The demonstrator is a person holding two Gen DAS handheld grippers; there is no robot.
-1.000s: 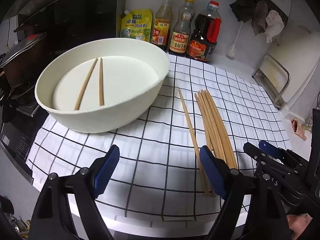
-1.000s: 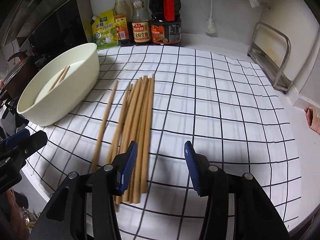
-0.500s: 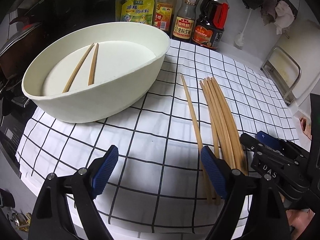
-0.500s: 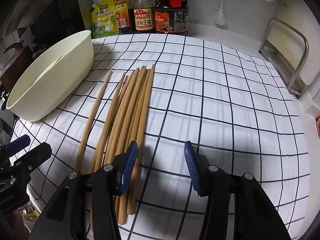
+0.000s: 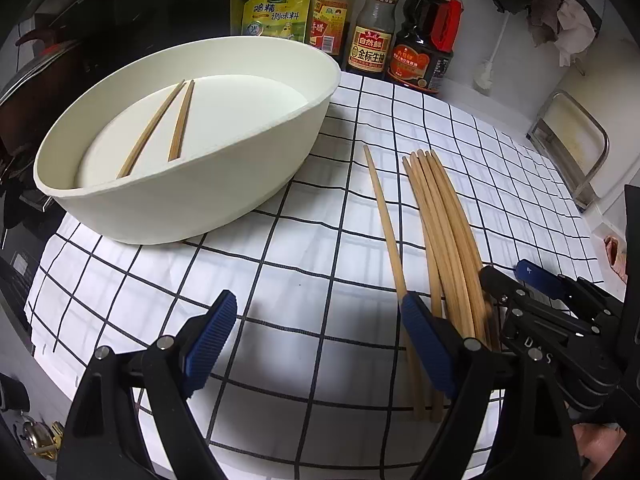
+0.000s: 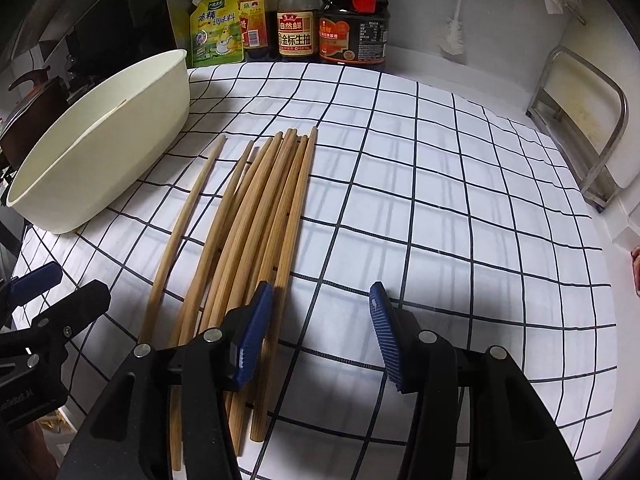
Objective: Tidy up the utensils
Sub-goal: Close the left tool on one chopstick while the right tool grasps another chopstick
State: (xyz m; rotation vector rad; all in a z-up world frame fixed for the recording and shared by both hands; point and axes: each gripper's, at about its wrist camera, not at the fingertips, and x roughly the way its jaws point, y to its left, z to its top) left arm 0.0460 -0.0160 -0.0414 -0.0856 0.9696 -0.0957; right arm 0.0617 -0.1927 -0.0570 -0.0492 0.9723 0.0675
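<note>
Several wooden chopsticks (image 5: 444, 220) lie bundled on the checked cloth (image 5: 280, 280), with a single chopstick (image 5: 384, 216) just to their left. Two more chopsticks (image 5: 160, 128) rest inside the cream oval basin (image 5: 200, 208) at the left. My left gripper (image 5: 316, 320) hangs open over bare cloth, its right finger above the single chopstick's near end. In the right wrist view the bundle (image 6: 256, 208) runs under the left finger of my right gripper (image 6: 320, 320), which is open with only cloth between its pads. The basin (image 6: 100, 160) sits far left.
Sauce bottles (image 5: 372, 40) and a yellow pouch (image 5: 276, 12) line the back wall. A metal rack (image 6: 580, 132) stands at the right. A dark pot (image 5: 24, 80) is beyond the basin. The cloth's front edge lies just below both grippers.
Both grippers have sunk closer to the cloth and the chopsticks' near ends. Jaw widths look the same, and nothing was picked up.
</note>
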